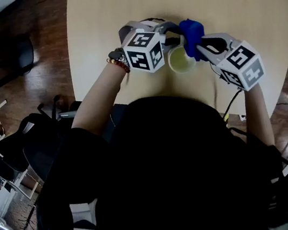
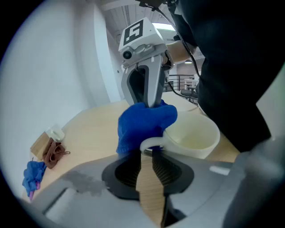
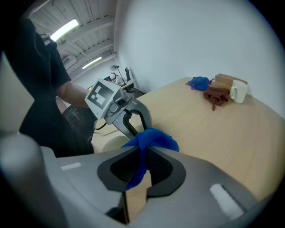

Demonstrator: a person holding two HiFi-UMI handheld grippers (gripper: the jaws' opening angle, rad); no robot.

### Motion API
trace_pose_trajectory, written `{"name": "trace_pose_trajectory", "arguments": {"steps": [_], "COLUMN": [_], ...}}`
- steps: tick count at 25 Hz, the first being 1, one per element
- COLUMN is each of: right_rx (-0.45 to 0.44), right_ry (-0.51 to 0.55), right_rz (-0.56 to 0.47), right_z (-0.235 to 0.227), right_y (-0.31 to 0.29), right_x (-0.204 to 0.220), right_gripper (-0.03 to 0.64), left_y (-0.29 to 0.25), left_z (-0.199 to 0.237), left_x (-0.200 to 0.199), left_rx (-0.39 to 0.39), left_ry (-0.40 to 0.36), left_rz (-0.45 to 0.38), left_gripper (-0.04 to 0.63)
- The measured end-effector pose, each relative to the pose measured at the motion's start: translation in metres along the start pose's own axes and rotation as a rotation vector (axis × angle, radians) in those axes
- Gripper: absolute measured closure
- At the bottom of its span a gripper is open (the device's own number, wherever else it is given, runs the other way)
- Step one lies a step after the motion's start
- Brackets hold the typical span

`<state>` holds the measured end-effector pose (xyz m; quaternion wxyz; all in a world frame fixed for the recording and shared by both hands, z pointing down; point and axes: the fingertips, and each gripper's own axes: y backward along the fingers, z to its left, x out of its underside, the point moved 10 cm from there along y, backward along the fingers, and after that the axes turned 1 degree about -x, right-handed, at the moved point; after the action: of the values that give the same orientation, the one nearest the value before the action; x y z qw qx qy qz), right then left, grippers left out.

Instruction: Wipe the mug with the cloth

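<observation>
Closest to the head camera are the person's black-clad shoulders, which fill the lower half of that view, with both forearms reaching forward over the near edge of a pale, round-cornered wooden table (image 1: 116, 12). On that edge stands a cream ceramic mug (image 1: 180, 60), upright with its mouth open to the ceiling; whether its base rests on the wood or hangs just above it cannot be told. The left gripper (image 1: 173, 37), grey with a marker cube, comes at the mug from the person's left, and in its own view its ribbed black jaws are drawn in on the mug's white looped handle (image 2: 151, 143), pinching it at their tips. The right gripper (image 1: 202, 47) comes in from the other side. Its jaws are pressed together on a bunched bright-blue cloth (image 3: 151, 140), one fold of which hangs down between the pads. The cloth lies against the mug's outer wall right by the handle, on the side away from the person, and its bulk rises above the rim. The two grippers face each other with the mug and cloth between them. Well apart, at the far side of the table, lie a small blue rag (image 3: 198, 82), a crumpled brown piece (image 3: 216, 95), a tan box (image 3: 227, 82) and a small white container (image 3: 238, 92).
</observation>
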<state>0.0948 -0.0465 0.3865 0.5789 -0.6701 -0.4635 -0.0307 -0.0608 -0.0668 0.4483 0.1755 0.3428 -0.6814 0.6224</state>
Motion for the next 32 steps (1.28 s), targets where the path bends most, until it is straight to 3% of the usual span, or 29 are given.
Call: {"name": "trace_pose_trajectory", "arguments": {"steps": [9,13,17,23,25,28,30,32], "right_rx": [-0.255,-0.223,-0.132,-0.130,-0.127,-0.096,-0.070,-0.042], "right_ry": [-0.075,-0.045,-0.027,-0.185,-0.178,-0.128,-0.117,-0.123], "right_rz": [0.047,0.138,0.146,-0.019,-0.064,-0.115,-0.137,-0.135], "right_z": [-0.038,-0.043,-0.037,-0.039,-0.032,-0.012,-0.002,0.003], "right_y": [-0.042,-0.069,-0.074,-0.049,-0.028,0.001,0.013,0.018], "right_x": [0.015,0.025,0.024,0.039,0.038,0.035,0.035,0.039], "right_gripper": [0.561,0.561,0.561,0.561,0.561,0.561,0.561,0.561], "left_y": [0.000,0.000,0.002,0.006,0.011,0.021,0.021,0.019], "left_z": [-0.004,-0.007,-0.009,-0.016,-0.016,-0.015,-0.016,-0.019], "left_x": [-0.003,0.002,0.005,0.008,0.011,0.018,0.018,0.014], "left_rx": [-0.071,-0.096,-0.116,-0.221,-0.300,-0.404,-0.387,-0.308], "left_ry": [0.075,0.103,0.144,0.275,0.332,0.439,0.431,0.367], "left_rz": [-0.009,-0.004,-0.010,-0.016,-0.022,-0.048,-0.058,-0.064], "left_gripper": [0.520,0.526,0.532,0.538,0.584,0.592,0.592,0.592]}}
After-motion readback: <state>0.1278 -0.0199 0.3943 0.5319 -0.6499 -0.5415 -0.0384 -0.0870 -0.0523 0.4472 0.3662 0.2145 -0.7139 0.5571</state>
